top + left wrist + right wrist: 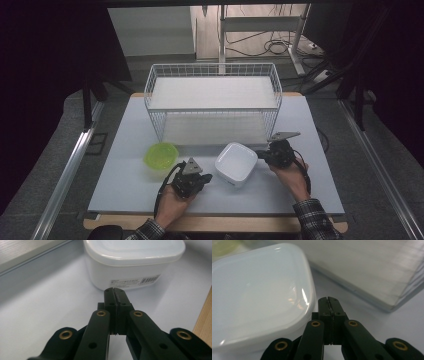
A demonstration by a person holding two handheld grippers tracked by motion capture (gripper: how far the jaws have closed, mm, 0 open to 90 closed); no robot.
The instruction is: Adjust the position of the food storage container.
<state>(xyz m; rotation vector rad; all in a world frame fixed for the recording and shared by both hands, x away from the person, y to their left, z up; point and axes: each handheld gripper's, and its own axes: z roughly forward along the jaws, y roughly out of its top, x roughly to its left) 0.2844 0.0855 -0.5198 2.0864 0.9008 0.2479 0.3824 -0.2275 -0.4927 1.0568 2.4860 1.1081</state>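
A white lidded plastic box [236, 162] stands on the pale table near its front, between my two grippers. My left gripper [206, 177] lies just left of it, jaws pressed together with nothing between them. In the left gripper view its closed tips [115, 290] stop just short of the box's labelled side [130, 272]. My right gripper [260, 154] sits at the box's right edge, also shut and empty. In the right gripper view its tips [329, 300] lie beside the glossy lid [257, 297]. A green bowl [161, 155] rests to the left of the left gripper.
A white wire basket [212, 102] with two shelves stands at the back of the table, open toward me; its lower shelf board [372, 272] shows just beyond the box. The table's wooden front edge [203, 317] runs close to the left gripper.
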